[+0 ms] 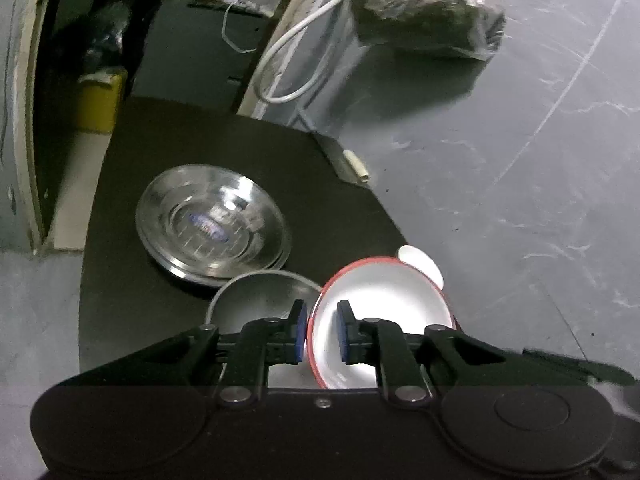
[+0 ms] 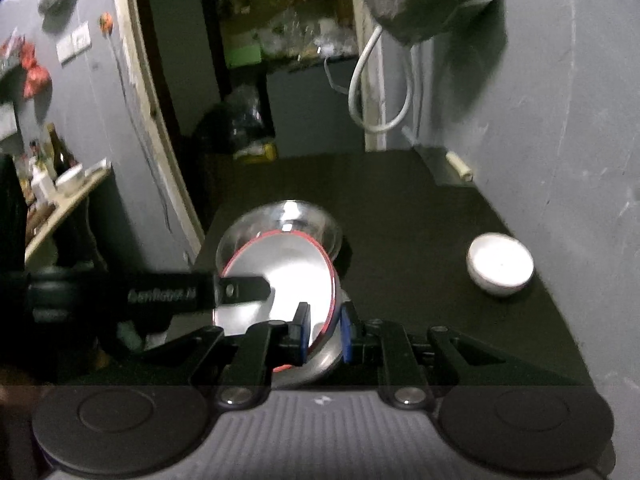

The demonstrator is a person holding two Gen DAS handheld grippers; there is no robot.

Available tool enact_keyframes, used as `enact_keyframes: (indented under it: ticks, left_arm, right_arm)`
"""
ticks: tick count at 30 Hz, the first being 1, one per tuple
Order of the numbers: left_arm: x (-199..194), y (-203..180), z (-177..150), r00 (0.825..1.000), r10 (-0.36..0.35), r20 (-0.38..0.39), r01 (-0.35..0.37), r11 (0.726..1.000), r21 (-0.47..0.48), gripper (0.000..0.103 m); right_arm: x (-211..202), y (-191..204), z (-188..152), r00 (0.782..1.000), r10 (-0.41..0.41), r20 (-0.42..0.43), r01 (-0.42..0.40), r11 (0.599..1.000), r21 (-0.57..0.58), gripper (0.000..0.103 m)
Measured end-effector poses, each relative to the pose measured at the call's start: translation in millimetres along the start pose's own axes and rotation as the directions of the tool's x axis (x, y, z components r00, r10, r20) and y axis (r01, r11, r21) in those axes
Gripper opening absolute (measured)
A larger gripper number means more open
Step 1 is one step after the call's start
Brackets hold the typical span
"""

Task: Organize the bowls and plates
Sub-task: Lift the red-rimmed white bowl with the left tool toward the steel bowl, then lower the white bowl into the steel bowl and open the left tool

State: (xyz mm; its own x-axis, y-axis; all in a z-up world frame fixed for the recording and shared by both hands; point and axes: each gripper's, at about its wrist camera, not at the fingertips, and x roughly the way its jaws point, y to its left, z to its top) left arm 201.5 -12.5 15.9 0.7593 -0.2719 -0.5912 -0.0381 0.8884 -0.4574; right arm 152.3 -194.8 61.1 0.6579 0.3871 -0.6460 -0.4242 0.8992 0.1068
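A white bowl with a red rim [image 1: 384,296] [image 2: 288,264] hangs tilted over the black tabletop [image 1: 200,144], held from two sides. My left gripper [image 1: 322,326] is shut on its left rim, one blue pad outside and one inside. My right gripper [image 2: 325,330] is shut on the near rim. In the right wrist view the left gripper's fingers [image 2: 240,289] reach in from the left. A grey metal bowl [image 1: 260,300] sits just left of the red-rimmed bowl. A stack of clear glass plates [image 1: 212,220] [image 2: 288,216] rests behind. A small white bowl [image 2: 500,266] [image 1: 424,264] stands to the right.
A plastic-wrapped bundle [image 1: 428,8] and a looped white cable [image 1: 288,52] hang on the grey wall behind the table. A yellow container [image 1: 98,100] sits in the dark doorway at the left. A cluttered shelf [image 2: 68,184] stands far left.
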Motion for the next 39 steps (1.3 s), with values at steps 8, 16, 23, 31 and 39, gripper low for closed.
enact_keyframes:
  ticks: [8, 16, 23, 31, 39]
  left_arm:
    - [15.6, 15.0, -1.5, 0.999, 0.003, -0.046, -0.005, 0.999, -0.041, 0.018]
    - [38.4, 19.9, 3.6, 0.989, 0.112, -0.096, -0.117, 0.992, -0.043, 0.018]
    - [54.4, 18.5, 4.7, 0.969, 0.196, -0.148, -0.201, 0.980, -0.018, 0.020]
    - [64.5, 19.7, 1.2, 0.955, 0.228, -0.187, -0.237, 0.971, -0.026, 0.020]
    - [67.5, 17.2, 0.4, 0.951, 0.246, -0.188, -0.255, 0.967, -0.025, 0.024]
  right_arm:
    - [17.7, 0.7, 6.6, 0.998, 0.001, -0.057, 0.000, 1.000, 0.015, 0.018]
    - [62.5, -15.5, 21.2, 0.990, 0.077, -0.122, -0.076, 0.997, 0.014, 0.018]
    - [95.0, -22.9, 22.8, 0.971, 0.128, -0.200, -0.129, 0.992, 0.009, 0.018]
    - [108.6, -29.7, 20.4, 0.958, 0.156, -0.241, -0.158, 0.987, 0.011, 0.018]
    - [113.0, -29.0, 21.7, 0.951, 0.169, -0.257, -0.175, 0.985, 0.001, 0.018]
